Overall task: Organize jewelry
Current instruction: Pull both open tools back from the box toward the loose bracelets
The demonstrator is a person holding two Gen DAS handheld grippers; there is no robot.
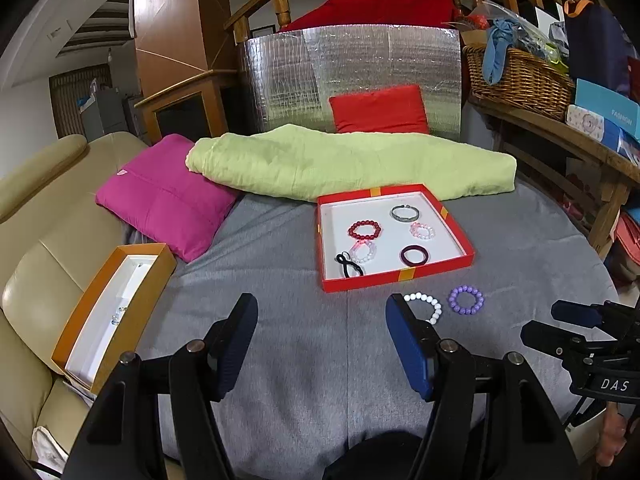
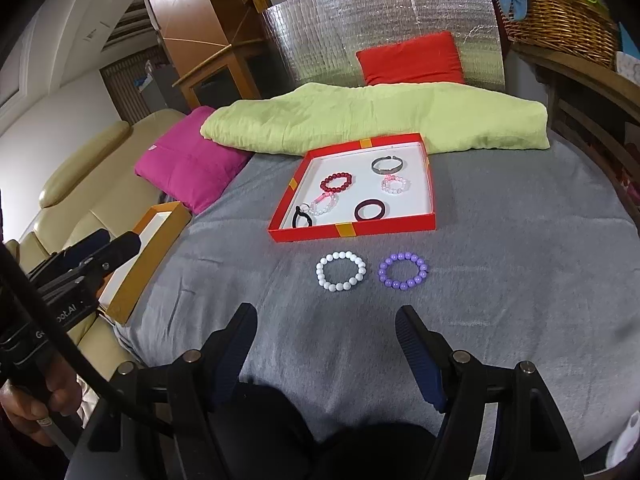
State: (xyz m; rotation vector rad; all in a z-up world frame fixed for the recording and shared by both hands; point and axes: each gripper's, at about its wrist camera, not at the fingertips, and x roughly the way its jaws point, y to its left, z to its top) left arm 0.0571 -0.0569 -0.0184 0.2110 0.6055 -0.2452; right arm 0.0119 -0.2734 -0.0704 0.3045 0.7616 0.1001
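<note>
Red tray holds six bracelets; two lie outside.

A magenta pillow lies on the grey bedspread, touching a rolled lime-green blanket. Behind the blanket, a red cushion leans against a silver foil panel. A wicker basket sits on the wooden shelf beside it.

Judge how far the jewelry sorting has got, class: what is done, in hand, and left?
Done: six pieces lie in the red tray. In hand: nothing; left gripper and right gripper are open. Left: the white bead bracelet and purple bead bracelet lie on the grey cover.
</note>
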